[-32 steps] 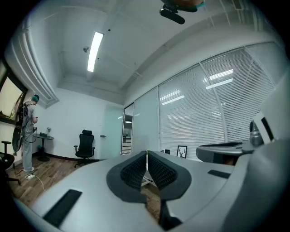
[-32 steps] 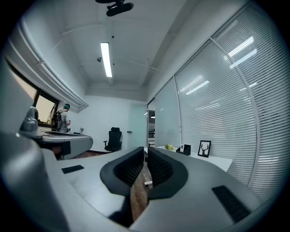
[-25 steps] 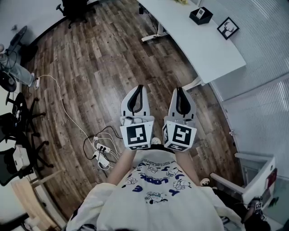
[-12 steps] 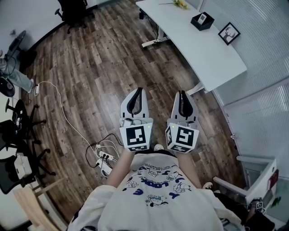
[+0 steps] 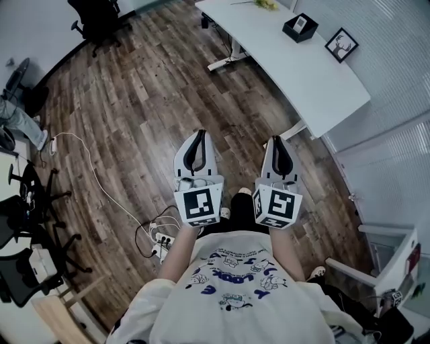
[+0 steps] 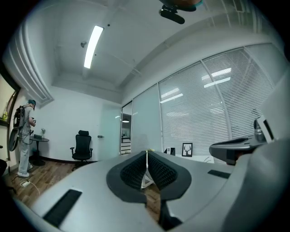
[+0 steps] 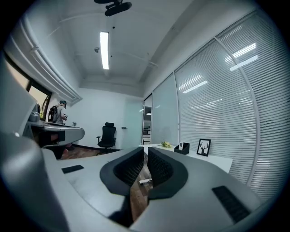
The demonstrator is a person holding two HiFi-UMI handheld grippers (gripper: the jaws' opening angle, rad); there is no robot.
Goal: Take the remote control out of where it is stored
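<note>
We see the left gripper and the right gripper held side by side, level with each other and a little apart, in front of the person's white printed shirt, both pointing forward over the wooden floor. In the left gripper view the ribbed black pads are pressed together at their tips, with nothing between them. In the right gripper view the jaws are likewise closed and empty, with only floor showing below the pads.

Ahead and to the right stands a long white desk, well apart from both grippers. On its far part sits an open black box with something pale inside. We cannot make out a remote control anywhere, and we cannot tell whether that pale thing is it. Just beside the box stands a framed deer picture, and yellow flowers lie near the desk's far end.

A black office chair stands at the far left. A white power strip with looping cables lies on the floor near the person's left side.
</note>
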